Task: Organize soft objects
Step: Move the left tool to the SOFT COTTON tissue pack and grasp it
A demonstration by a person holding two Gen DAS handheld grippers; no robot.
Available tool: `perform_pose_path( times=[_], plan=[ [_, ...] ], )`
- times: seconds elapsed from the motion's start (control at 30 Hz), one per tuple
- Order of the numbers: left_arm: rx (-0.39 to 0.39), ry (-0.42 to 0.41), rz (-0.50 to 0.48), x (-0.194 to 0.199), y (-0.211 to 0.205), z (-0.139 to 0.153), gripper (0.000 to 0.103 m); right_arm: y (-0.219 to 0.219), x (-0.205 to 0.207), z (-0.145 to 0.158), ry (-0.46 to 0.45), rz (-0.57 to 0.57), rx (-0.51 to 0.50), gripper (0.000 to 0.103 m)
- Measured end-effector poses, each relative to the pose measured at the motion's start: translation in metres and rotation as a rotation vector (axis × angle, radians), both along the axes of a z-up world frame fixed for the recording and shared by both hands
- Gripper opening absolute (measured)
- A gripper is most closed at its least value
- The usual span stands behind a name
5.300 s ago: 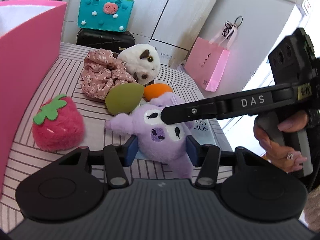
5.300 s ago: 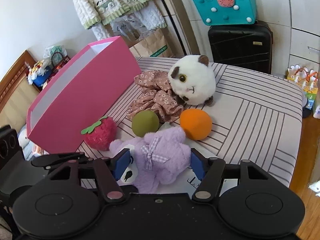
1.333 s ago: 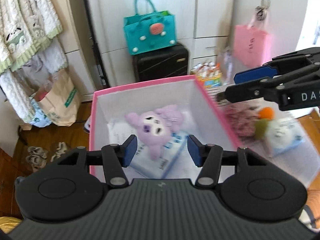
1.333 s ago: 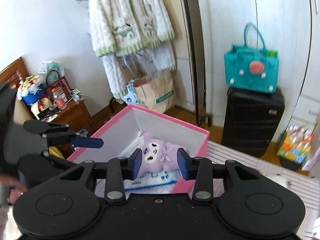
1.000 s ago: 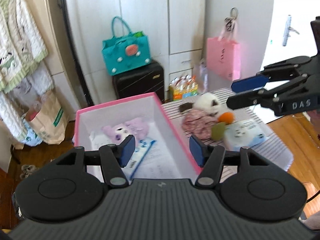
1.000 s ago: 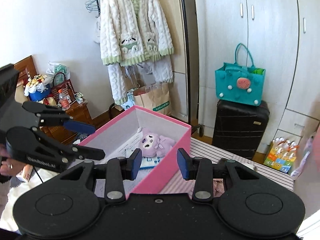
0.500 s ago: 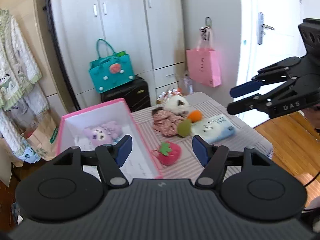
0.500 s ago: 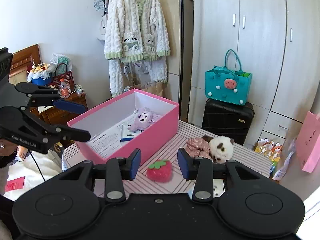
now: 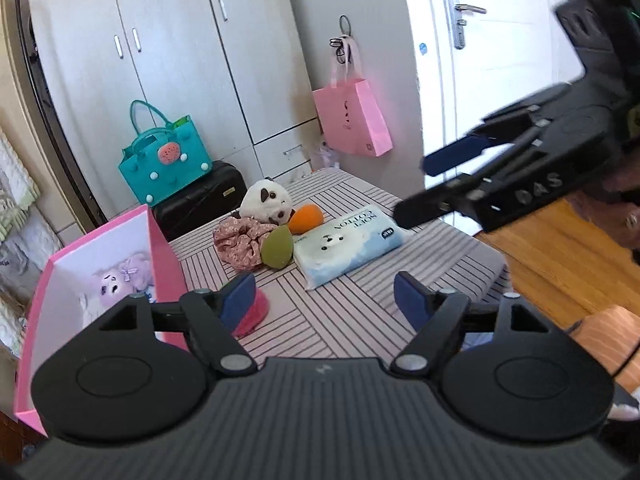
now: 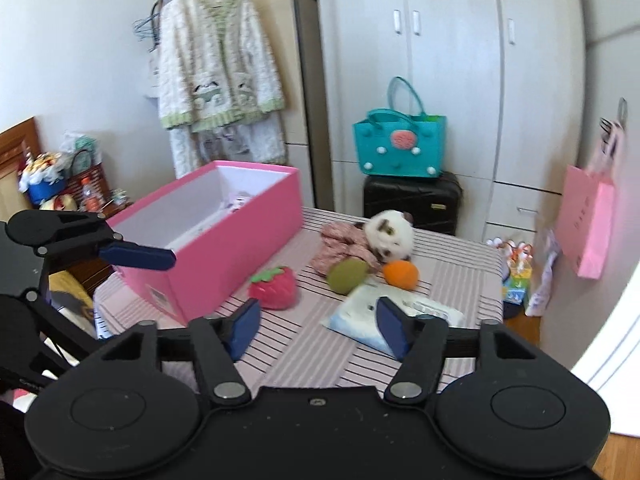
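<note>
Both pairs of jaws have just been opening and now stand wide with nothing between them: the left gripper (image 9: 326,292) hangs above the near part of the striped table (image 9: 360,312), and the right gripper (image 10: 316,326) looks down at the same table from the other side. Just past the left fingers, the red strawberry plush (image 10: 274,286) sits beside the wall of the pink box (image 10: 224,240). Farther out lie a tissue pack (image 9: 348,244) printed with a bear face, a green sponge (image 9: 277,248) touching it, an orange sponge (image 9: 306,218), a floral scrunchie (image 9: 238,240) and a white panda plush (image 9: 266,202), the last four bunched together in the middle of the table. I judge the task barely begun: only the purple plush (image 9: 120,276) lies inside the box, at its far end on some paper, and six soft things are left outside. The strawberry, being nearest the box, looks the easiest to take next. The left wrist view looks down into the box and shows the purple plush plainly, while the strawberry is mostly hidden behind its own finger; it also shows the right gripper held high at the right with a hand (image 9: 624,216) behind it. The right wrist view shows the strawberry whole but barely anything inside the box, and it alone takes in the hanging cardigan (image 10: 218,60).
</note>
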State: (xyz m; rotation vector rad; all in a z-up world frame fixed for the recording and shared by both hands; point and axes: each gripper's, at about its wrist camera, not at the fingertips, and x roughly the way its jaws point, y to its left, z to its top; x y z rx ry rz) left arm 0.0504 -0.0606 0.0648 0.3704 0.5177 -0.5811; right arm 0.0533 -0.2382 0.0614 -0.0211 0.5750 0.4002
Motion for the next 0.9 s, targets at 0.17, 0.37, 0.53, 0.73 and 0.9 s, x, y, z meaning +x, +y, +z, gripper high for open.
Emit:
perform_pose_path(
  times=[0.17, 0.37, 0.53, 0.73, 0.9],
  plan=[
    [-0.071, 0.052, 0.015, 0.024, -0.015, -0.021, 0.090, -0.027, 0.004, -0.026, -0.036, -0.060, 0.046, 0.085],
    [-0.135, 0.035, 0.066, 0.059, -0.032, -0.045, 0.096, -0.044, 0.027, -0.064, -0.060, -0.150, 0.036, 0.084],
    [-0.179, 0.085, 0.121, 0.092, -0.044, -0.058, 0.096, -0.049, 0.047, -0.086, -0.013, -0.167, 0.007, 0.084],
    [-0.264, 0.221, 0.141, 0.123, -0.052, -0.071, 0.091, -0.055, 0.069, -0.105, 0.022, -0.217, 0.008, 0.083],
    [-0.246, 0.213, 0.155, 0.136, -0.062, -0.084, 0.079, -0.057, 0.082, -0.119, 0.066, -0.229, 0.060, 0.081]
  ],
)
